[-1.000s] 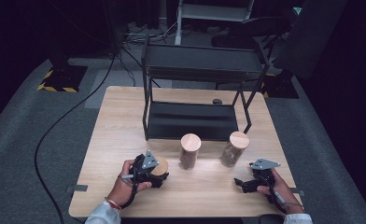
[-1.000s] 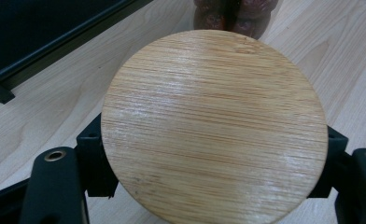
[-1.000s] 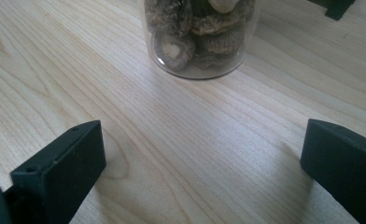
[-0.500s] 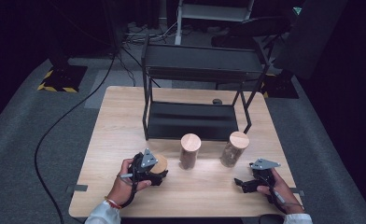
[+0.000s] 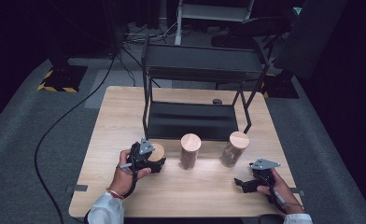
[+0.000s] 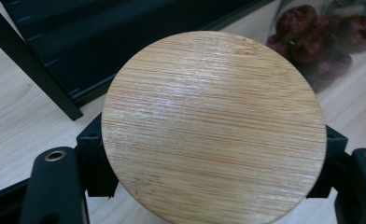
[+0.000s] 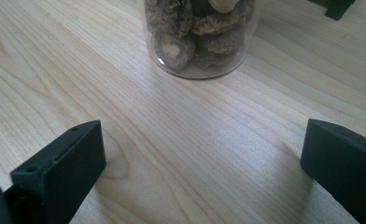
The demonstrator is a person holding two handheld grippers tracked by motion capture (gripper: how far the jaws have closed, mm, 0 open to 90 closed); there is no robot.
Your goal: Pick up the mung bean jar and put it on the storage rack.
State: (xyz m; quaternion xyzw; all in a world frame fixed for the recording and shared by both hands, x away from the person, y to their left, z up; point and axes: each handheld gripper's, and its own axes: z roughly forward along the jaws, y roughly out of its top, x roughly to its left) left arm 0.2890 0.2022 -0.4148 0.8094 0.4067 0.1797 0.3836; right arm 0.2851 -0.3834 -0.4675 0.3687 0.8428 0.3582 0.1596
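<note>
Three jars in a row on bench, in front of rack: left jar inside left gripper, middle jar beside it, right jar just behind right gripper.

This looks like a recording studio or lab set up for filming handling work rather than a home. A lone pale wooden counter stands on grey carpet in a room whose edges fall into darkness beyond it. A black cable snakes over the carpet left of the counter, yellow-and-black hazard tape marks an equipment base behind its left corner, and a metal frame stands farther behind it.
</note>
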